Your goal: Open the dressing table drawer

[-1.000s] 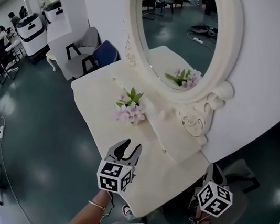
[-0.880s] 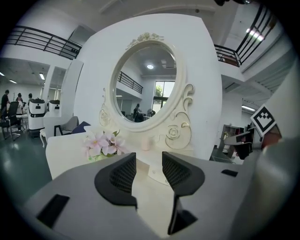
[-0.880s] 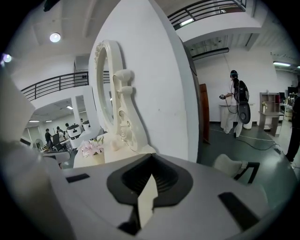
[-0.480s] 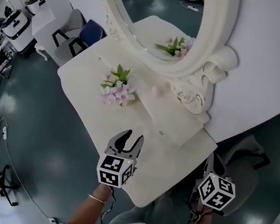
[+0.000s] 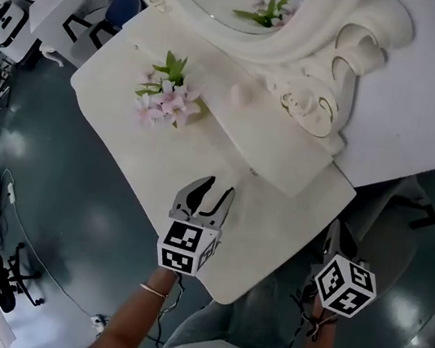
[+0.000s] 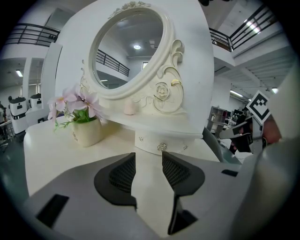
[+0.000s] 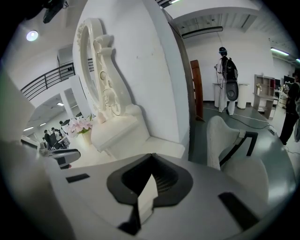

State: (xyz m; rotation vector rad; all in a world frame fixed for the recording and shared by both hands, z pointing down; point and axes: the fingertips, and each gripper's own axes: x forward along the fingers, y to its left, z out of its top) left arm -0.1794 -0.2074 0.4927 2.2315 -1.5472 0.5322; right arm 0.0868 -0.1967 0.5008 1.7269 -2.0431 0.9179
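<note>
Left gripper view: left gripper [image 6: 148, 155] gapes empty, aimed at the small drawer knob [image 6: 162, 147] — an off-centre pinch could slip; right gripper [image 7: 151, 159] clenched on nothing.

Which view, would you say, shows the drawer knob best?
The left gripper view: the drawer knob faces the camera beyond the open jaws. The head view shows a speck; the right gripper view, nothing clear.

The left gripper [image 5: 216, 192] is hovering with its jaws parted and nothing between them. The right gripper [image 5: 336, 234] is pointing forward beside it, jaws closed together.
</note>
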